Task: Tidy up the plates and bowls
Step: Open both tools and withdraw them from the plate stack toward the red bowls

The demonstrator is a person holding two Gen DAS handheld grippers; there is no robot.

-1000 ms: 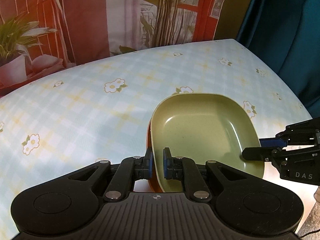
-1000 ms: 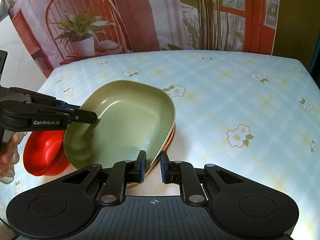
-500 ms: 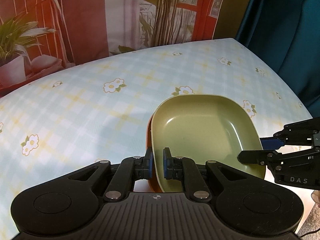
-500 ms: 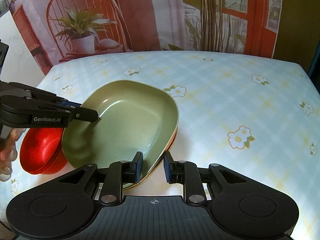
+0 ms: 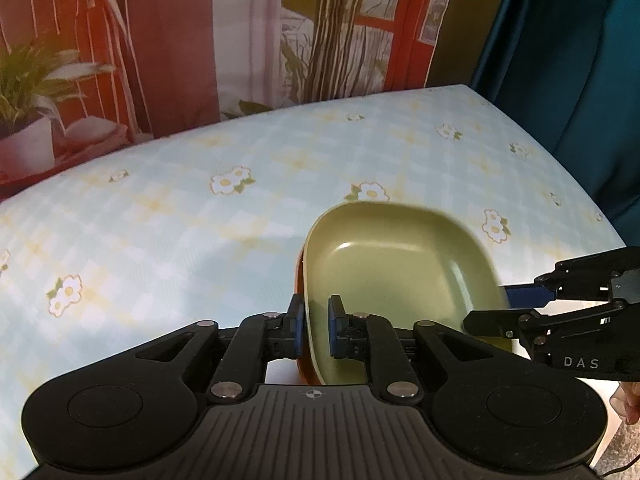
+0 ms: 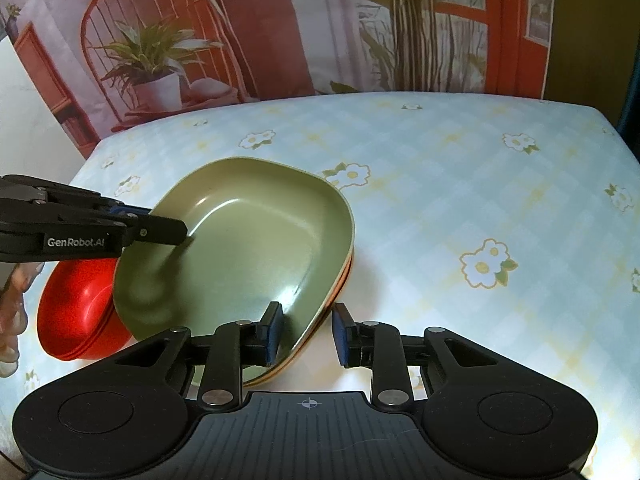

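Green plate (image 5: 396,264) is stacked on orange plate (image 6: 340,280) on table (image 5: 180,216). Its rim is straddled by left gripper (image 5: 316,326) and right gripper (image 6: 306,334), both opening, pads loosened.

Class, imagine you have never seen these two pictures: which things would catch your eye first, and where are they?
The green plate in the middle of the flowered tablecloth stands out first, stacked on an orange plate. The left gripper and the right gripper each straddle its rim, jaws opening. Red bowls sit beside the plates.
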